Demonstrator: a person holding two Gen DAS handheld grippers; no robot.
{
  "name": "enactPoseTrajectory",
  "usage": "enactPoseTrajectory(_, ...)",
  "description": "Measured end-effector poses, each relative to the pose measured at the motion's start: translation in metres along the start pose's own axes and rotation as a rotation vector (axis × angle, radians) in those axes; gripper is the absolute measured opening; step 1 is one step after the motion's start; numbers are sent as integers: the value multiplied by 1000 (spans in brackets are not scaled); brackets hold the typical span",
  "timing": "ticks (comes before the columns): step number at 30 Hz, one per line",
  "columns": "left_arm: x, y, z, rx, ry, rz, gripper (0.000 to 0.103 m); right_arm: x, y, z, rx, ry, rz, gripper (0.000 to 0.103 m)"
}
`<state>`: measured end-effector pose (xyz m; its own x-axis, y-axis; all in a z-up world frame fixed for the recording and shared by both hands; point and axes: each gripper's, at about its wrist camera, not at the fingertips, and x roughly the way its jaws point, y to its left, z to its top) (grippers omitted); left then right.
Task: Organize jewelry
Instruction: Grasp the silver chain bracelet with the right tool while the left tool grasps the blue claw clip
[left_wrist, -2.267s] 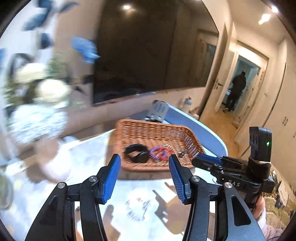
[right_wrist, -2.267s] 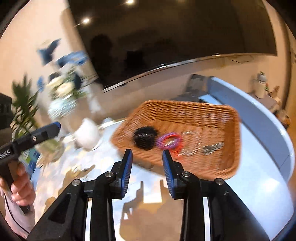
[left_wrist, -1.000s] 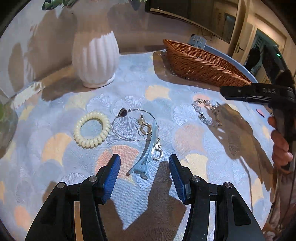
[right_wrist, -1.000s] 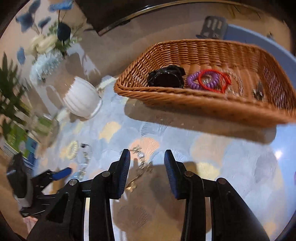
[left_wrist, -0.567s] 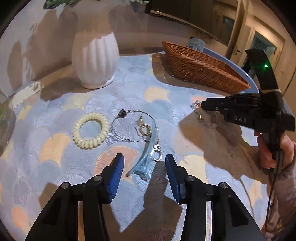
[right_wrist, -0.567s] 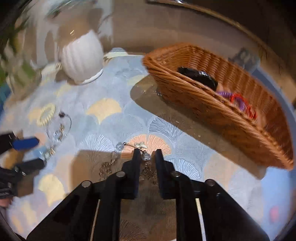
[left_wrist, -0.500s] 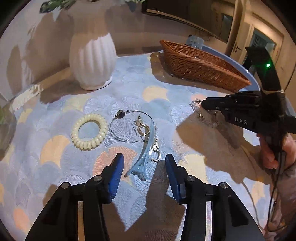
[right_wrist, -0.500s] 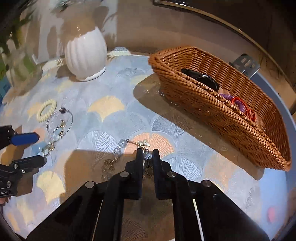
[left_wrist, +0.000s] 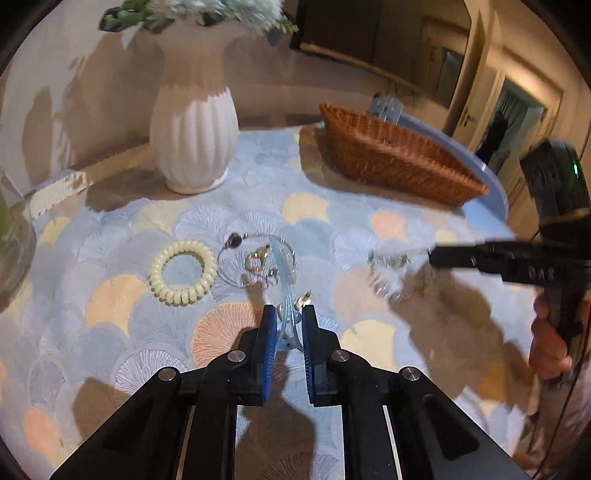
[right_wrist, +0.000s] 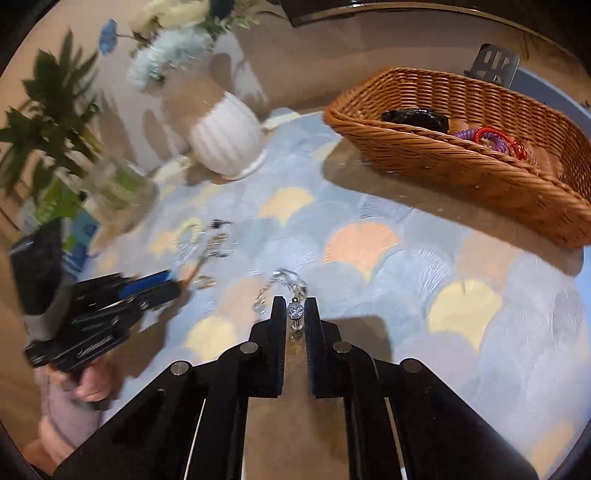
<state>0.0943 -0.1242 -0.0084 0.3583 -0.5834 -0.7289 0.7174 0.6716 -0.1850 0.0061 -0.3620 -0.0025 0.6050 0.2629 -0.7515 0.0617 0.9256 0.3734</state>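
My left gripper (left_wrist: 289, 314) has its jaws closing on a light blue hair clip (left_wrist: 283, 273), whose near end sits pinched between the blue pads. My right gripper (right_wrist: 294, 304) is shut on a crystal-bead bracelet (right_wrist: 284, 278); one sparkly bead sits between its fingers and the chain trails onto the cloth. In the left wrist view the bracelet (left_wrist: 388, 273) is a blur just left of the right gripper (left_wrist: 436, 256). The wicker basket (right_wrist: 461, 162) stands at the far right and holds a black watch (right_wrist: 413, 118) and red and purple hair ties (right_wrist: 491, 138).
A cream coil hair tie (left_wrist: 183, 271), a thin wire necklace (left_wrist: 236, 242) and gold earrings (left_wrist: 255, 260) lie on the patterned cloth ahead of the left gripper. A white ribbed vase (left_wrist: 194, 140) with flowers stands at the back left, a glass jar beside it.
The left jaws have closed from wide apart onto the hair clip. The right gripper, shut on the bracelet, has shifted sideways away from the left gripper, dragging the chain along.
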Motion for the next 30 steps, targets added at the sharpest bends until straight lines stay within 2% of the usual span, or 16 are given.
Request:
enactPoseTrajectory(4,-15,10,3,-54,-42,-49,14,-22,17,-4,-28,-19,28,12)
enactPoseTrajectory(12,-34,22,6,-105,-96,-80,14,-56,42,-3,-50,-67,72,12)
enactPoseTrajectory(15,-38,28,7,-119,-110,-81,14,-60,45,-3,-46,-74,81,12)
enactPoseTrajectory(18,-43,35,9,-142,-125,-93,14,-57,43,-4,-48,-75,46,12)
enactPoseTrajectory(21,-43,38,9,-152,-128,-96,14,-52,41,-5,-34,-55,113,12)
enactPoseTrajectory(22,-41,37,9,-150,-124,-95,14,-51,42,-5,-38,-57,113,12)
enactPoseTrajectory(25,-35,33,9,-137,-104,-90,14,-44,41,-6,-56,-50,22,12)
enactPoseTrajectory(27,-32,31,9,-128,-95,-83,14,-40,32,-8,-28,-37,31,12)
enactPoseTrajectory(30,-32,31,8,-127,-94,-83,14,-36,21,-10,-12,-33,-23,12)
